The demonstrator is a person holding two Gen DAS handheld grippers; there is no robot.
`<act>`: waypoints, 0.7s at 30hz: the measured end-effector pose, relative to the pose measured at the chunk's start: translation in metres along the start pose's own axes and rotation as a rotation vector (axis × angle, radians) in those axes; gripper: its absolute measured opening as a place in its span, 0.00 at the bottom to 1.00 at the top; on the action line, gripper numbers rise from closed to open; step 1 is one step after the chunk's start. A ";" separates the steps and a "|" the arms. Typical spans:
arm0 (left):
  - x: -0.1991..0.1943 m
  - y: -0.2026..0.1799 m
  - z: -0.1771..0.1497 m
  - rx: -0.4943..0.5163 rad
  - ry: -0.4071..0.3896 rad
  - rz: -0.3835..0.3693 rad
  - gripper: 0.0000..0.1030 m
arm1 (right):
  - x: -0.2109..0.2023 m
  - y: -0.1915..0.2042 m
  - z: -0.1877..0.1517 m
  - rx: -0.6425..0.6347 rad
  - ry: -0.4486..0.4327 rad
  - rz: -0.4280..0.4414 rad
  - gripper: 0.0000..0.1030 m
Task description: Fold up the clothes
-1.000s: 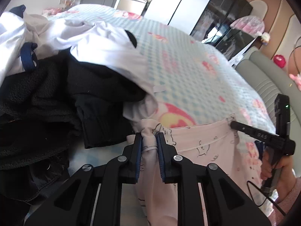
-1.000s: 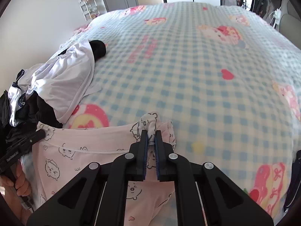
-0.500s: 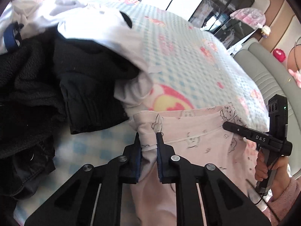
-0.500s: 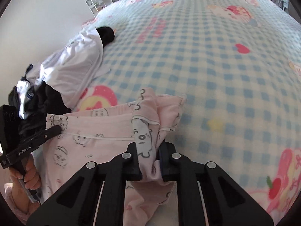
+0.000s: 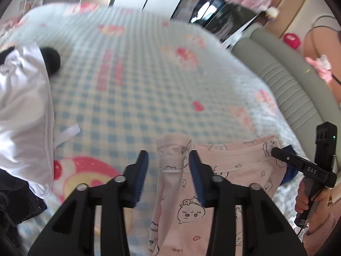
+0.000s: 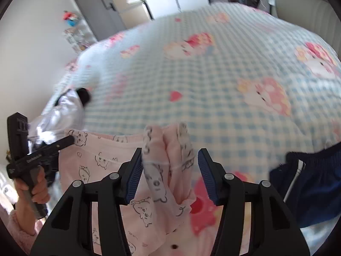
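A pale pink garment (image 5: 223,170) printed with small cartoon bears lies spread at the near edge of the bed (image 5: 132,81), on its blue-checked cover. Its two upper corners stand bunched into upright peaks, with a white seam running between them.

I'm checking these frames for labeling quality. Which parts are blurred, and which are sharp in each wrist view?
Left wrist view: the checked bedspread and background are motion-smeared, while the left tongs and the pink pajama fabric stay fairly crisp. Right wrist view: the bedspread smears too, the pajama edge between the right tongs is soft; both bend strongly at the fisheye rim.
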State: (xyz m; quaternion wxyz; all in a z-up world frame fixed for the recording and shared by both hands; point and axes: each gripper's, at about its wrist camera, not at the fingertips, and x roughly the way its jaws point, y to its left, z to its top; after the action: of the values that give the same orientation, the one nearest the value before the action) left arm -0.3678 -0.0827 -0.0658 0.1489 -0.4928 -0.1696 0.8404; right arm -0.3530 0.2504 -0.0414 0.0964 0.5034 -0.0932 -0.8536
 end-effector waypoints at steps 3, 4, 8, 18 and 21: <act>-0.015 0.003 -0.028 -0.010 -0.008 -0.032 0.42 | 0.001 -0.025 -0.025 0.120 0.069 0.082 0.44; -0.026 0.001 -0.042 0.005 -0.024 -0.037 0.44 | -0.009 -0.025 -0.039 0.117 0.059 0.114 0.44; -0.069 0.000 -0.115 0.019 -0.052 -0.038 0.44 | -0.043 -0.013 -0.104 0.105 0.054 0.198 0.48; -0.114 0.024 -0.267 -0.300 -0.049 -0.255 0.46 | -0.058 0.050 -0.272 0.156 0.146 0.328 0.54; -0.101 0.026 -0.293 -0.350 -0.005 -0.242 0.48 | -0.045 0.054 -0.299 0.180 0.200 0.305 0.54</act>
State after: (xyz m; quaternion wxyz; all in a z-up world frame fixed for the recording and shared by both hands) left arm -0.0655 -0.1081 -0.1327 0.1608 -0.4851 -0.3712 0.7753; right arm -0.0659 0.1913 -0.1317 0.1877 0.5724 -0.2342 -0.7631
